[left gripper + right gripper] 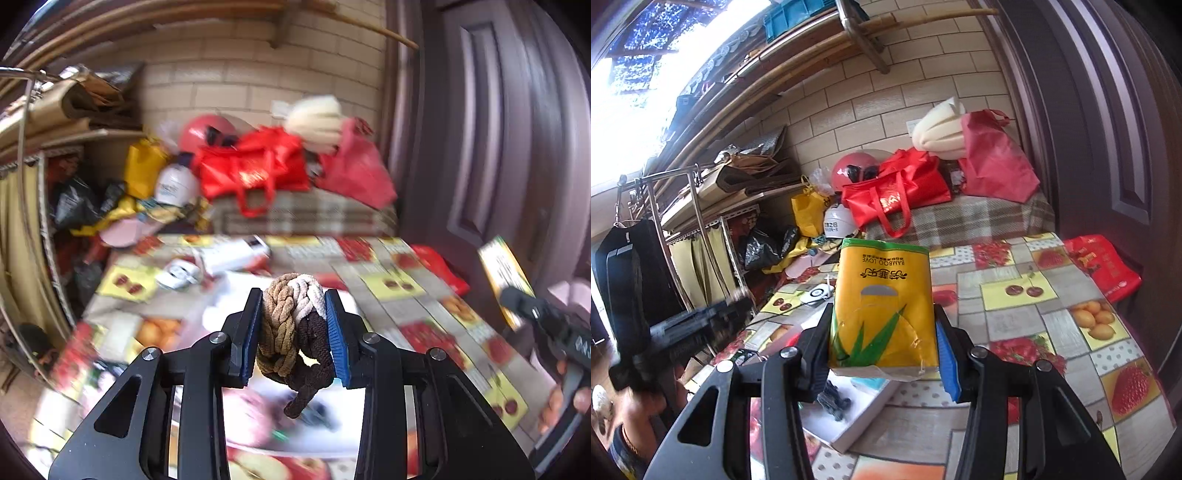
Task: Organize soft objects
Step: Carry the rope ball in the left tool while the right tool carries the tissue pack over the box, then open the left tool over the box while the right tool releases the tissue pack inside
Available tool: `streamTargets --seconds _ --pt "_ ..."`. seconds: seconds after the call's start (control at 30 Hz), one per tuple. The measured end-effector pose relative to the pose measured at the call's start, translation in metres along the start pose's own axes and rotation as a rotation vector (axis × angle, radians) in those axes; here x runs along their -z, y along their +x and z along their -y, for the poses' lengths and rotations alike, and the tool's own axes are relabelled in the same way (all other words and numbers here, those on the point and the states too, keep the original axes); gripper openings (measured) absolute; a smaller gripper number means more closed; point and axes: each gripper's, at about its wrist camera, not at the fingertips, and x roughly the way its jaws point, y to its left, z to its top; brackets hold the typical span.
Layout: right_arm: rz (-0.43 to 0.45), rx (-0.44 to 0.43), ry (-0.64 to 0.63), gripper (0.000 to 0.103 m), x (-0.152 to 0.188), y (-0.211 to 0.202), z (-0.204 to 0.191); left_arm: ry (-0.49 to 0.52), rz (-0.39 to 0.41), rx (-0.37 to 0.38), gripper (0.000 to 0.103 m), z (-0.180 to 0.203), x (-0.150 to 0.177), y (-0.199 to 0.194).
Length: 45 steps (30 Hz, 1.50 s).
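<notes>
My left gripper [293, 332] is shut on a bundle of braided hair ties [291, 332] in tan, cream and dark brown, held above the table. My right gripper [882, 339] is shut on a yellow tissue pack [882, 306] with green leaves and "BAMBOO LOVE" print, held upright above the table. The tissue pack also shows at the right edge of the left wrist view [504, 277], and the left gripper appears blurred at the left of the right wrist view [701, 328]. A white shallow box [849, 417] with small dark items lies below the right gripper.
The table has a fruit-patterned cloth [1052, 332]. At the back are red bags [894, 192], a red helmet [855, 168], a cream foam roll [938, 133], a yellow bag [809, 210] and a white device [177, 275]. A dark door [1108, 129] is to the right, shelving [701, 206] to the left.
</notes>
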Motion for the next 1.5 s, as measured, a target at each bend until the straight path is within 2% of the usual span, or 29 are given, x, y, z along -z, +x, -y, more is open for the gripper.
streamTargets --seconds 0.1,0.23,0.5,0.67,0.9,1.4,1.47,1.5 --pt "0.002 -0.019 -0.009 0.048 -0.007 0.007 -0.008 -0.015 0.029 -0.059 0.033 -0.023 -0.023 -0.002" --pt "-0.009 -0.045 -0.021 0.048 -0.015 0.023 -0.021 -0.038 0.028 -0.107 0.033 -0.045 -0.039 0.002" --pt "-0.087 -0.071 -0.047 0.048 -0.022 0.073 -0.042 0.01 -0.026 -0.173 0.033 -0.048 -0.029 0.031" --pt "-0.138 -0.046 -0.041 0.048 -0.022 0.107 -0.046 0.013 -0.09 -0.178 0.033 -0.049 -0.02 0.056" --pt "-0.248 -0.026 -0.019 0.048 0.009 0.155 -0.048 0.001 -0.193 -0.185 0.033 -0.054 0.003 0.101" --pt "-0.327 0.024 -0.02 0.048 0.035 0.204 -0.041 -0.028 -0.306 -0.156 0.033 -0.058 0.03 0.163" --pt "-0.329 0.014 -0.019 0.051 0.037 0.206 -0.041 -0.029 -0.316 -0.153 0.037 -0.057 0.032 0.166" --pt "-0.331 0.004 -0.023 0.051 0.038 0.208 -0.042 -0.03 -0.321 -0.15 0.046 -0.057 0.033 0.168"
